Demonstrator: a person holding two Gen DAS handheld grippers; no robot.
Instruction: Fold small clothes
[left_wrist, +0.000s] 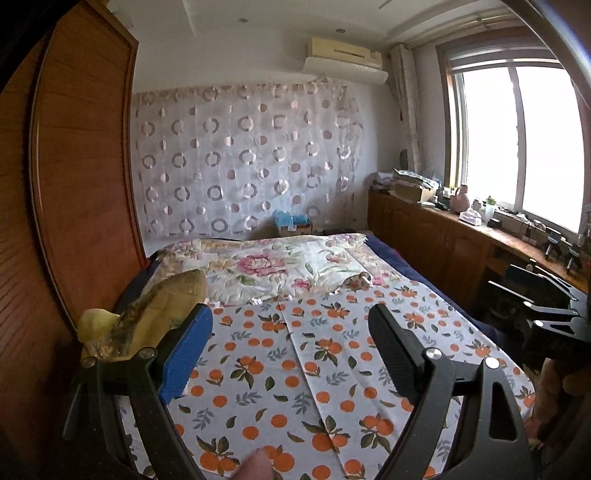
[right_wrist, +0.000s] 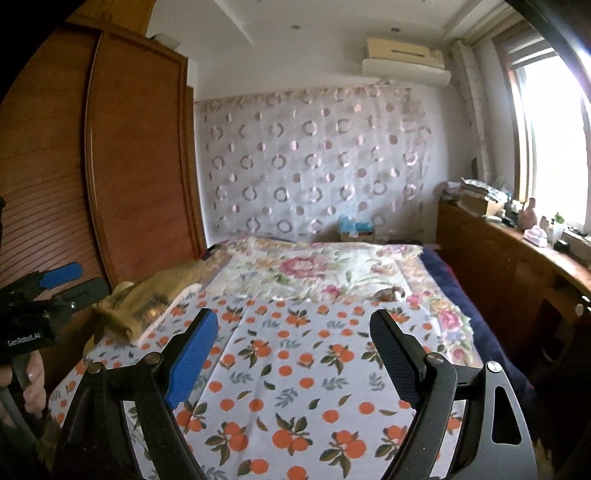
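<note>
A small mustard-yellow garment (left_wrist: 162, 317) lies crumpled at the left edge of the bed, on the orange-print cloth (left_wrist: 295, 369). It also shows in the right wrist view (right_wrist: 147, 306), on the same cloth (right_wrist: 295, 369). My left gripper (left_wrist: 290, 317) is open and empty above the cloth, just right of the garment. My right gripper (right_wrist: 293, 323) is open and empty above the middle of the cloth. The left gripper also shows at the left edge of the right wrist view (right_wrist: 70, 282), and the right gripper at the right edge of the left wrist view (left_wrist: 532, 291).
A floral quilt (left_wrist: 280, 266) covers the far half of the bed. A wooden wardrobe (left_wrist: 74, 184) stands close on the left. A wooden cabinet top (left_wrist: 461, 221) with clutter runs under the window on the right. A box (left_wrist: 291, 225) sits by the curtained wall.
</note>
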